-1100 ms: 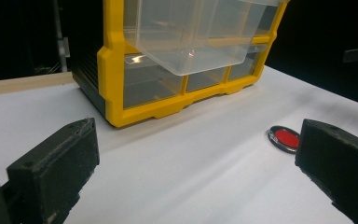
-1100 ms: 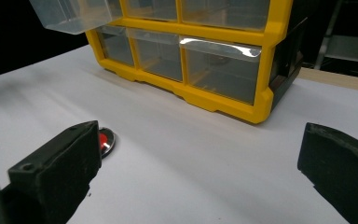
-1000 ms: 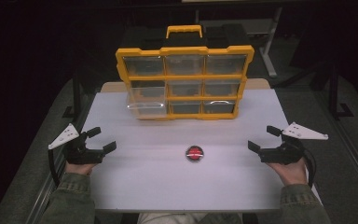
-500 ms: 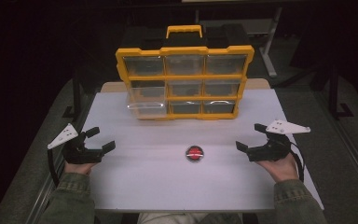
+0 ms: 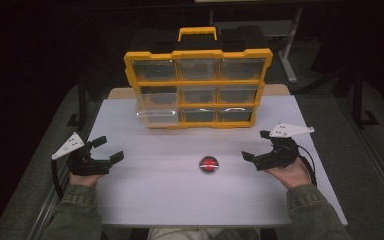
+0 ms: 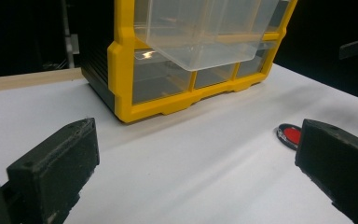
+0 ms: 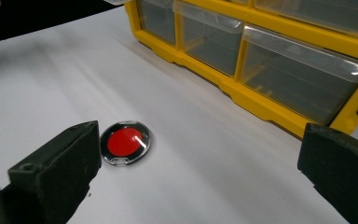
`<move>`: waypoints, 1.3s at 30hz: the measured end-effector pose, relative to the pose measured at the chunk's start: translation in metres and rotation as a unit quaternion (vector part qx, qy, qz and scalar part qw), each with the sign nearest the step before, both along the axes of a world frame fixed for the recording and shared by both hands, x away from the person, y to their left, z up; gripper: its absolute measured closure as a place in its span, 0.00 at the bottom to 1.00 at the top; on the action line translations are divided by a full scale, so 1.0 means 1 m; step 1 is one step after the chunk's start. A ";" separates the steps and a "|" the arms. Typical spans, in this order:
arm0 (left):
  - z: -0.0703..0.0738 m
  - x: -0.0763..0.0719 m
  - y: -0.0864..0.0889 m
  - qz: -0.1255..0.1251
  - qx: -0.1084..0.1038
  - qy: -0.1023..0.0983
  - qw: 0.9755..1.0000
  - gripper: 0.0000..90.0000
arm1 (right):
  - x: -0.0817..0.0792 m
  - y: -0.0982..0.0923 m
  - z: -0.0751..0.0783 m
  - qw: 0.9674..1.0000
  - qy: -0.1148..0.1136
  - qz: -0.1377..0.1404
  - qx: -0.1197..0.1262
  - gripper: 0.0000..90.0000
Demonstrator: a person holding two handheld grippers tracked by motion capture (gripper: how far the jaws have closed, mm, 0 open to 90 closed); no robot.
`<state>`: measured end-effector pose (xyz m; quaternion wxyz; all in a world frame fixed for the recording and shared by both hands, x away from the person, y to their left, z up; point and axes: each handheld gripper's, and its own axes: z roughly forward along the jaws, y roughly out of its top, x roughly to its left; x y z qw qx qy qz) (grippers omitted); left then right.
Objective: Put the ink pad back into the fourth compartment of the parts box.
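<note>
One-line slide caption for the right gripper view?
Open right gripper approaches a round red disc before the yellow drawer organizer.

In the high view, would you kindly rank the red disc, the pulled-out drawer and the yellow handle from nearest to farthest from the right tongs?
1. Red disc, just left of the right tongs.
2. Pulled-out drawer, at the organizer's lower left.
3. Yellow handle, atop the organizer at the back.

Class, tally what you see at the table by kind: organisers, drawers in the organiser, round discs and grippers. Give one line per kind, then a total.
Organiser: 1
Drawers: 9, one pulled out
Red disc: 1
Grippers: 2, left gripper and right gripper
Total: 13
</note>
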<state>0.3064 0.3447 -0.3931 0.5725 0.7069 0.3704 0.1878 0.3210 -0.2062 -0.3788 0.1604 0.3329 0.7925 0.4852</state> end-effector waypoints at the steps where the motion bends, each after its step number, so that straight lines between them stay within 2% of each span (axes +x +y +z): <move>1: 0.000 0.000 0.000 0.000 0.000 0.000 1.000 0.00 | 0.001 0.002 0.001 1.000 0.002 0.002 0.000 0.00; 22: 0.000 0.000 0.000 0.000 0.000 -0.002 1.000 0.00 | 0.015 0.039 0.003 0.998 0.012 0.048 -0.032 0.00; 39: 0.000 0.000 0.000 0.002 -0.002 -0.002 1.000 0.00 | 0.024 0.067 -0.007 0.996 0.031 0.077 -0.045 0.00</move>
